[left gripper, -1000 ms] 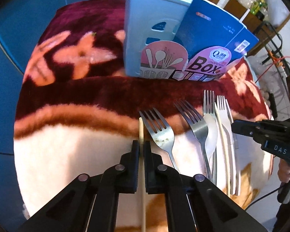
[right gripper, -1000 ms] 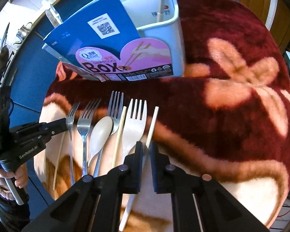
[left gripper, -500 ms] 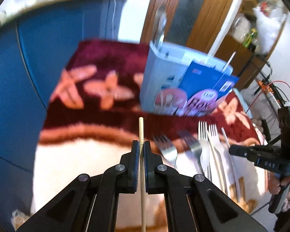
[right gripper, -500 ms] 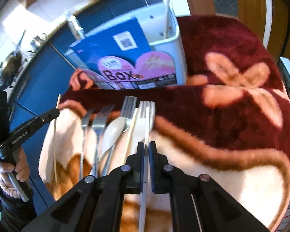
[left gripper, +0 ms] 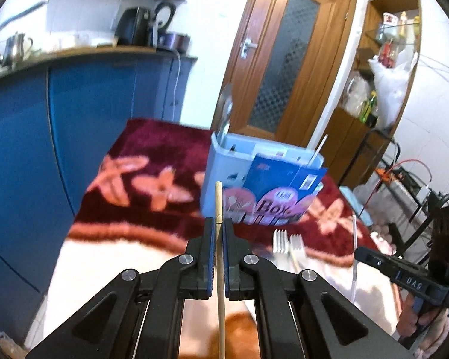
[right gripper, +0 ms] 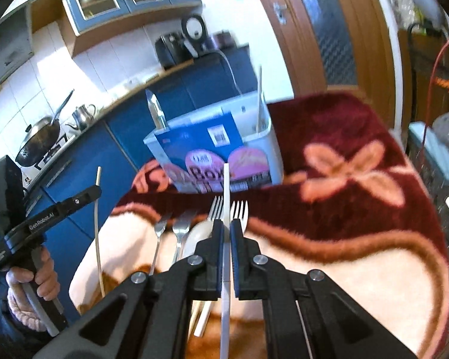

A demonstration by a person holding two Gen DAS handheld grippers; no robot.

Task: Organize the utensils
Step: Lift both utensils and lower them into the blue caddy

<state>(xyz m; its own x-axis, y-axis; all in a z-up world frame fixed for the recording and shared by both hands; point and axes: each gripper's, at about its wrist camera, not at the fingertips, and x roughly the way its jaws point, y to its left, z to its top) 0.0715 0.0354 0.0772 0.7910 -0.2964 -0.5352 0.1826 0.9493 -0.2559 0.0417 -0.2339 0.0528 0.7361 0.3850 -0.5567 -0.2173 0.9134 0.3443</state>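
My left gripper (left gripper: 219,221) is shut on a wooden chopstick (left gripper: 218,197), held in the air and pointing at the pale blue utensil box (left gripper: 224,161). In the right wrist view my right gripper (right gripper: 227,224) is shut on a white chopstick (right gripper: 226,185), raised above the utensils. Several forks (right gripper: 181,227) and a pale spoon (right gripper: 197,236) lie side by side on the flowered blanket (right gripper: 344,239) in front of the box (right gripper: 266,149). A metal utensil (right gripper: 154,110) and a white stick (right gripper: 259,98) stand in the box. Each view shows the other gripper at its edge: left gripper (right gripper: 95,191), right gripper (left gripper: 359,252).
Blue cabinets (left gripper: 89,104) with a worktop and kettle run along the left of the table. A wooden door (left gripper: 284,59) stands behind the box. Shelves and red cables (left gripper: 404,164) crowd the right side. A person's hand (right gripper: 42,281) grips the left handle.
Both grippers rose off the blanket and tilted up, so the room now fills the views. The right gripper took hold of the white chopstick and lifted it; the left carried its wooden chopstick up.
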